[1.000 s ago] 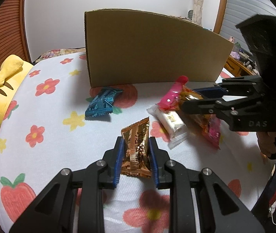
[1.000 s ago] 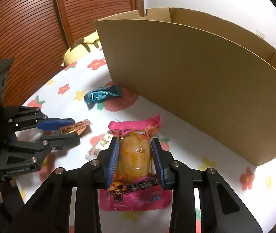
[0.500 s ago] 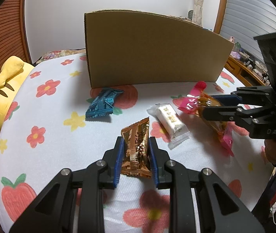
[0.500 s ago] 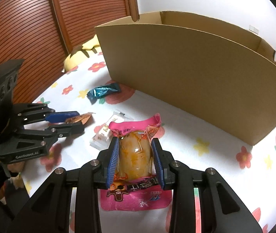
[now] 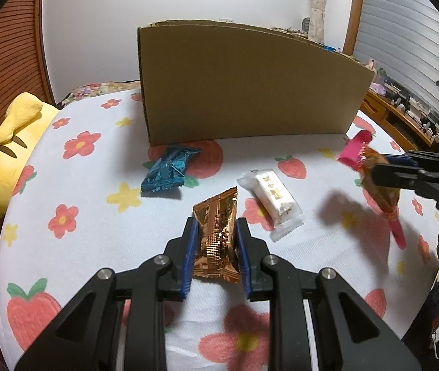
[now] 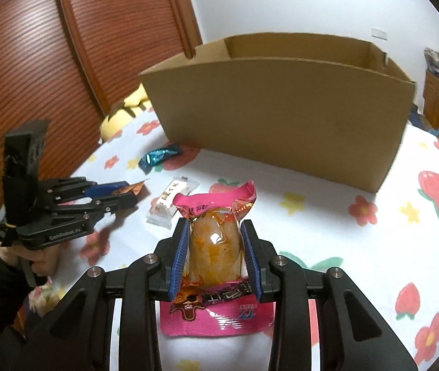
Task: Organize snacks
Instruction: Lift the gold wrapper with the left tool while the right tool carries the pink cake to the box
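Ahead of both your grippers stood the cardboard box [image 6: 281, 111], its near wall tall and its top open, with bare flowered cloth [image 6: 343, 247] before it. Since a second ago your right gripper [image 6: 216, 256] had swung clear of the white bar [image 5: 273, 196]. It was clamped on the pink pouch [image 6: 216, 247]; your left gripper [image 5: 216, 247] pinched the gold packet [image 5: 216, 238]. The blue packet [image 5: 170, 170] lay beyond, near the box.

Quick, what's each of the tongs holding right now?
Left tongs: closed on the gold snack packet.
Right tongs: closed on the pink snack pouch.
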Demonstrator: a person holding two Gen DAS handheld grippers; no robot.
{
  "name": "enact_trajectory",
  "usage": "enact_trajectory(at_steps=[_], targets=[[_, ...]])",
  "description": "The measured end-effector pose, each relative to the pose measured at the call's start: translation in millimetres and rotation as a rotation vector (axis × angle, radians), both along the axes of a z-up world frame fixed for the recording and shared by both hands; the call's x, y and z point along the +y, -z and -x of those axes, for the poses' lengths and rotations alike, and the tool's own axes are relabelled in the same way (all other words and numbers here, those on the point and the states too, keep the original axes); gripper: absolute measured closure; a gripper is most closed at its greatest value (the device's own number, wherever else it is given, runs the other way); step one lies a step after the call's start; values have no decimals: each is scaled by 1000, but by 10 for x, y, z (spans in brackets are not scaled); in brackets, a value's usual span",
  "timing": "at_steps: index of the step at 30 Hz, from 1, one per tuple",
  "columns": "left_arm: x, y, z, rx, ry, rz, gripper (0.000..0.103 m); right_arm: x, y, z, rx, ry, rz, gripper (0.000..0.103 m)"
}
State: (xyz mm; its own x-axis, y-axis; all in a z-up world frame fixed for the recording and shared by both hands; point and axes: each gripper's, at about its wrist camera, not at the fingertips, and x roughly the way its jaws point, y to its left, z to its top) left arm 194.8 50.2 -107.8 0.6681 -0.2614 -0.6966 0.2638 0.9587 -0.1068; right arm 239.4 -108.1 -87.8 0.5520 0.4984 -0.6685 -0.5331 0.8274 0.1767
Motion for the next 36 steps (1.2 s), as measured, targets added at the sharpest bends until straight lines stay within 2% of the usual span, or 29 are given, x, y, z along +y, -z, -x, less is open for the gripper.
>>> enact_trajectory(at_steps=[9, 18, 26, 36], targets=[[9, -152, -11, -24, 2, 7, 81, -107, -190, 39, -55, 16, -33, 70], [-148, -612, -68, -109, 40, 1, 81, -155, -385, 42, -105, 11, -53, 70], [-313, -1117, -342, -198, 78, -17, 81, -196, -638, -54, -169, 6, -52, 70], [-412, -1369, -766, -235, 78, -47, 81, -171, -998, -341, -254, -7, -49, 70]])
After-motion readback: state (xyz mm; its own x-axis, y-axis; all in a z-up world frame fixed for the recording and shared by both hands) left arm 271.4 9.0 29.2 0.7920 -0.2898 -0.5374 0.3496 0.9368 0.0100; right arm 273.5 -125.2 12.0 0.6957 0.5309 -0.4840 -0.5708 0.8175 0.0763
